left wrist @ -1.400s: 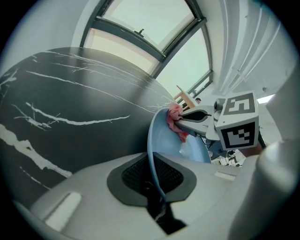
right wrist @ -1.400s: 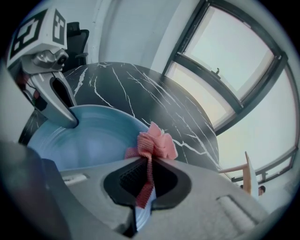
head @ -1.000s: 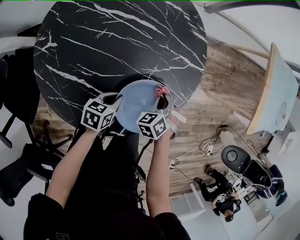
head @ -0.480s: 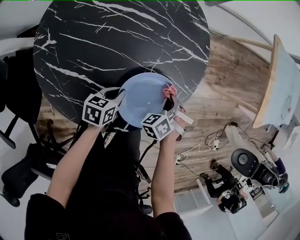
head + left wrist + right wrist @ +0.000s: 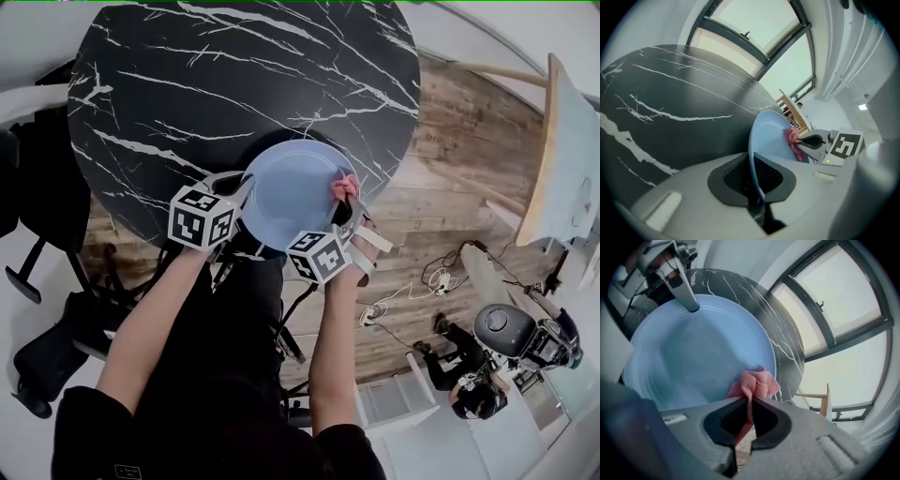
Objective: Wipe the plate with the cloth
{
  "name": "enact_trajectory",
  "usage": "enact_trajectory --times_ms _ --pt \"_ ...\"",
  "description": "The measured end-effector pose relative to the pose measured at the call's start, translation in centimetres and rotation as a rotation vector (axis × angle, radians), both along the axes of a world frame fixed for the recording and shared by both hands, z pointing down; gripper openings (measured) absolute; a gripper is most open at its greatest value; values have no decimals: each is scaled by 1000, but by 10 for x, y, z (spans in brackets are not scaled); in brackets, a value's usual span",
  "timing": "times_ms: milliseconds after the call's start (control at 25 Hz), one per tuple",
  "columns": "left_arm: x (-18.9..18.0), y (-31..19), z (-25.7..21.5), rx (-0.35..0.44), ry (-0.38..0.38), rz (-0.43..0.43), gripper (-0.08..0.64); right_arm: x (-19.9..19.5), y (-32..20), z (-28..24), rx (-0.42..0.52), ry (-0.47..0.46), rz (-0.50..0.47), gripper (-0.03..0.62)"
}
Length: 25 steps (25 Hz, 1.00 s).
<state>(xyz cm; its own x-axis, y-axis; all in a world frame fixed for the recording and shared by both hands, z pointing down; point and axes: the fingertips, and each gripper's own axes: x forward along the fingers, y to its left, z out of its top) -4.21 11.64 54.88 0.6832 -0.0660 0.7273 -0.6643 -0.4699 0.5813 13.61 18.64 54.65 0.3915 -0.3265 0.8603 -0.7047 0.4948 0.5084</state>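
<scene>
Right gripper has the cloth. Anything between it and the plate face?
Nothing visible. The cloth, pinched in the right gripper, looks to lie against the inner face of the plate near its rim. The left gripper clamps the opposite rim, clear of the cloth.

Head view looks steeply down; close gripper views, seemingly opposed, share the plate (image 5: 289, 187).
</scene>
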Motion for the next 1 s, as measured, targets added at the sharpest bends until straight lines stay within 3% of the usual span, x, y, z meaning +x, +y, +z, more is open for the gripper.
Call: enact_trajectory --times_ms 560,1000 --pt "2 0 0 -13 12 -9 15 -12 35 -1 -150 21 -55 14" --pt "0 -1 0 -21 11 -36 15 -30 58 -1 -184 21 -69 14"
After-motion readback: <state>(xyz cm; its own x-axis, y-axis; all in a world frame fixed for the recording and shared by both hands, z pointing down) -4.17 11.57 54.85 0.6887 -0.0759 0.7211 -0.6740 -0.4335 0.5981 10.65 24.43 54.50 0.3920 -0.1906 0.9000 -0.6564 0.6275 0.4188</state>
